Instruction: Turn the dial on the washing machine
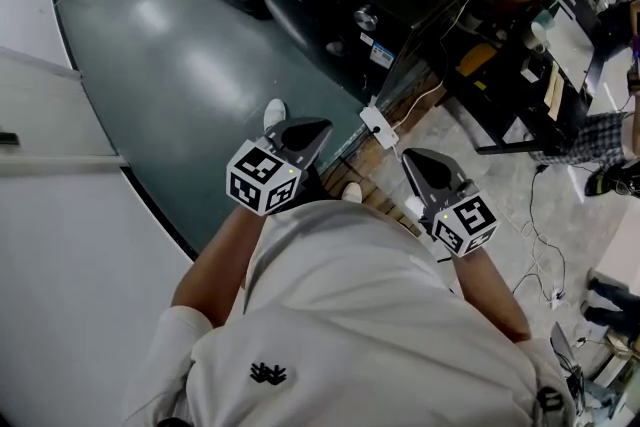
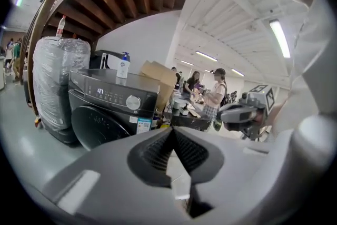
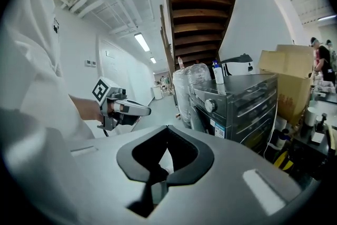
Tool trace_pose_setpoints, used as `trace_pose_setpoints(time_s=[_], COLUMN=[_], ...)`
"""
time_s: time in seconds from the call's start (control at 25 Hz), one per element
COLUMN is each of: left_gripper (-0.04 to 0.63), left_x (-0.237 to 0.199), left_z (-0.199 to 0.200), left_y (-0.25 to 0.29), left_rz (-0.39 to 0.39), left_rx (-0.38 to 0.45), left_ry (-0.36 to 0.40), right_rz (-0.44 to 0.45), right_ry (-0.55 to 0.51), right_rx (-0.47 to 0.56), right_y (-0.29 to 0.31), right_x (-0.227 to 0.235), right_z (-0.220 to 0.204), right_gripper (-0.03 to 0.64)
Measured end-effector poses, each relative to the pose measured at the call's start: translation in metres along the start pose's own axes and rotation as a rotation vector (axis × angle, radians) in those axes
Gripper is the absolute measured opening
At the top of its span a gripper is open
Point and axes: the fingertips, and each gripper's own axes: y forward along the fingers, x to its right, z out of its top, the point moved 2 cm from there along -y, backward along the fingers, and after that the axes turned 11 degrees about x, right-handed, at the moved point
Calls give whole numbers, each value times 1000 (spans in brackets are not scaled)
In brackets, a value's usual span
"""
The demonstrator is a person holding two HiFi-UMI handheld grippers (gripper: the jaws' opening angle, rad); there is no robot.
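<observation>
The left gripper (image 2: 172, 133) has its jaws pressed together with nothing between them. Their inner faces are dark ribbed pads, set in smooth grey plastic shells that taper to a point. The right gripper (image 3: 166, 131) is closed and empty in the same way. Both are held low, close in front of the person's body, with their tips aimed ahead.

Ahead of both tips, and well apart from them across a bare stretch of glossy grey-green floor (image 1: 190, 85), stands the washing machine (image 2: 105, 113). It is a dark, boxy front-loader with a round tinted door. The dial (image 2: 133, 103) sits on its upper front panel. It is a small round knob with a silvery, smooth-looking face, just beside a lit display.

I judge that the task is at the approach and the dial is untouched. The next move calls for closing the gap, spreading one gripper's jaws to straddle the knob's rim, clamping and rolling the wrist. The smooth rim may slip, but the ribbed pads should help.
</observation>
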Motion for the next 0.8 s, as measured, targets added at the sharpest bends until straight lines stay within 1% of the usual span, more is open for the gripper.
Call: trace_pose_setpoints(time_s=[0.12,0.32,0.8], left_gripper=[55,55,55], left_x=[7,15,18], left_z=[-7,-12,-10], left_y=[-3,-10,-9], left_rz=[-9,-21,-35], left_rx=[-29,-23,-22], left_ry=[23,-2,4], right_rz=[12,19,11], right_ry=[0,-4,-7], right_rx=[2,5,-7], right_y=[0,-1,-3], right_x=[-4,-8,-8], right_z=[0,0,1], right_gripper=[2,2,2])
